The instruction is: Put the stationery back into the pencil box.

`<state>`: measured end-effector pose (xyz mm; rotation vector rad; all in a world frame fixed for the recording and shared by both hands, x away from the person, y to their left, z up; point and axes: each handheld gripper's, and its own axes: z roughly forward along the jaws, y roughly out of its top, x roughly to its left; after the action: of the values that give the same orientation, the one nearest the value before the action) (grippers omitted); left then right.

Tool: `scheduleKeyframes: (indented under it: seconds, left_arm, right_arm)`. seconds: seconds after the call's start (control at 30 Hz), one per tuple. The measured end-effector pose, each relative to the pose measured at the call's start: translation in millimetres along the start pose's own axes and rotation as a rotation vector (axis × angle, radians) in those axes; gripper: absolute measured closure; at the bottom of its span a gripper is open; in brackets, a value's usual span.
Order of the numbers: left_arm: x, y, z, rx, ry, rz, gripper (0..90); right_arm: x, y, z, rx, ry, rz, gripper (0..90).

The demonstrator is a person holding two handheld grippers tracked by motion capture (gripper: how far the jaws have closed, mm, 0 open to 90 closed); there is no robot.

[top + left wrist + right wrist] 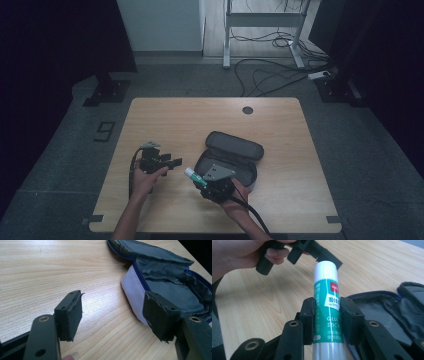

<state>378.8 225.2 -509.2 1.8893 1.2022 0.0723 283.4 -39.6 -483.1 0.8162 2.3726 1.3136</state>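
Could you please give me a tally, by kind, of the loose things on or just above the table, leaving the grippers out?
Glue stick, green and white, clamped in the right gripper: 1
Zip pouch, grey, lying open on the table: 1
Total: 2

Dim, murky high view with black sides; both gripper views are brighter, their near foreground softly blurred.
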Motion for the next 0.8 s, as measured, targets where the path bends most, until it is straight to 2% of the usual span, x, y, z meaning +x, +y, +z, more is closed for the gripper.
scheduleKeyframes:
  seconds: [0.8]
  left_arm:
    - [1.2,-0.4,0.5,0.010,0.001,-0.001,32.5]
  right_arm:
    - [-45.1,-8.7,-17.1,-0.016,-0.098,0.100,64.8]
